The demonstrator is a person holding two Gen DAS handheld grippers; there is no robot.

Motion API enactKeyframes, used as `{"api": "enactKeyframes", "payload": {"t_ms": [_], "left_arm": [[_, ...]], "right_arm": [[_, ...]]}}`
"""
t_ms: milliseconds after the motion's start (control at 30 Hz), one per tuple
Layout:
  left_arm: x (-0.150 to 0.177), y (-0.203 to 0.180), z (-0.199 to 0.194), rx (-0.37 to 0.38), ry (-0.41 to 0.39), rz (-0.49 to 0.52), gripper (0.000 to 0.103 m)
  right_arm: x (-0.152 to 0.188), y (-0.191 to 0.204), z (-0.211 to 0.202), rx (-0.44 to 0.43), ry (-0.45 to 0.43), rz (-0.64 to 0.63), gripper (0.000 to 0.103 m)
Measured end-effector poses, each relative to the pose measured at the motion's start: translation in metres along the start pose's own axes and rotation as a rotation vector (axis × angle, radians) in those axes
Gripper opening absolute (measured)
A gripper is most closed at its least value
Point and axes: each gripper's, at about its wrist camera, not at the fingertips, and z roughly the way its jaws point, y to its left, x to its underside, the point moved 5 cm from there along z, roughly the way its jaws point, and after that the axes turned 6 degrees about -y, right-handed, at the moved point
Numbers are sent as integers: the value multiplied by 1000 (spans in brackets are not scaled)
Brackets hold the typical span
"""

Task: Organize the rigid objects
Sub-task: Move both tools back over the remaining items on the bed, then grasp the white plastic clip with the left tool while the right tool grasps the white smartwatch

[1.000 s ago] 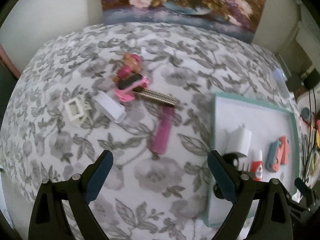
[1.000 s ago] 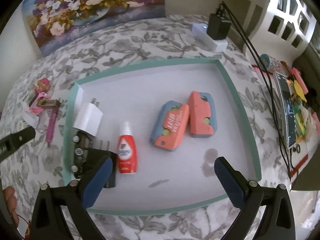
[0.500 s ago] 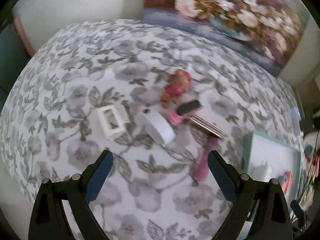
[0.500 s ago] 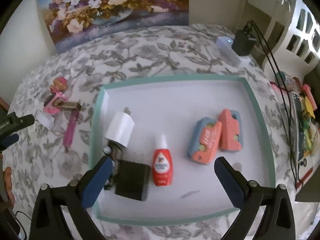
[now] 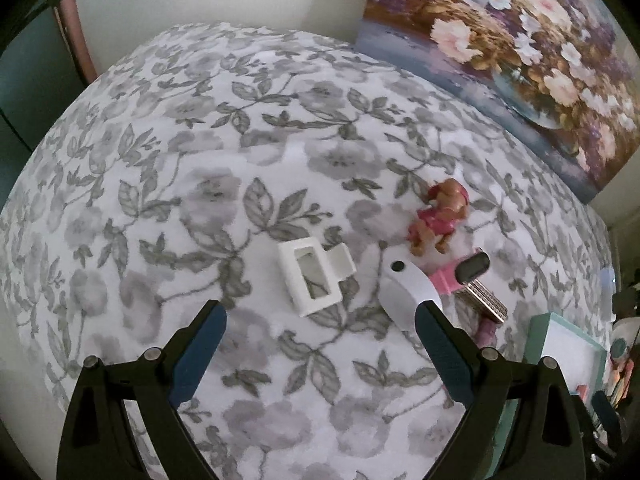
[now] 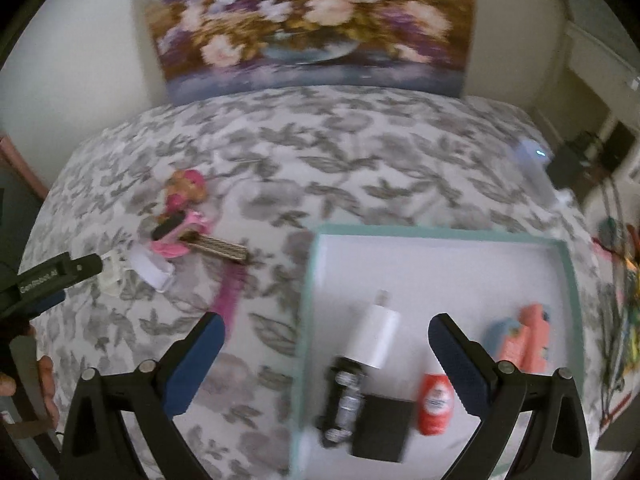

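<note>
The left claw [image 5: 320, 320] hangs wide open and empty over the floral bedspread [image 5: 192, 184], a white rectangular frame piece [image 5: 310, 280] lying just ahead between its fingers. The right claw [image 6: 324, 332], also open and empty, straddles the left wall of the teal tray [image 6: 306, 300], with a white charger [image 6: 374, 338] just ahead inside.

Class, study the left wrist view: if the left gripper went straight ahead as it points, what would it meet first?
Probably the white rectangular clip, lying centred ahead of the open left gripper on the floral cloth; depth is uncertain.
</note>
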Motion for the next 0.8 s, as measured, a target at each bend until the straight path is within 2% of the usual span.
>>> {"api": "enactKeyframes", "payload": {"t_ms": [333, 567, 800], "left_arm": [[-5, 29, 12, 46, 43, -102, 95], [-9, 56, 20, 36, 47, -206, 95], [-7, 38, 34, 61, 64, -178, 95]], "right_arm": [[-8, 51, 30, -48, 22, -56, 103], [-7, 74, 49, -71, 41, -104, 102], [-12, 96, 54, -150, 17, -115, 99]]}}
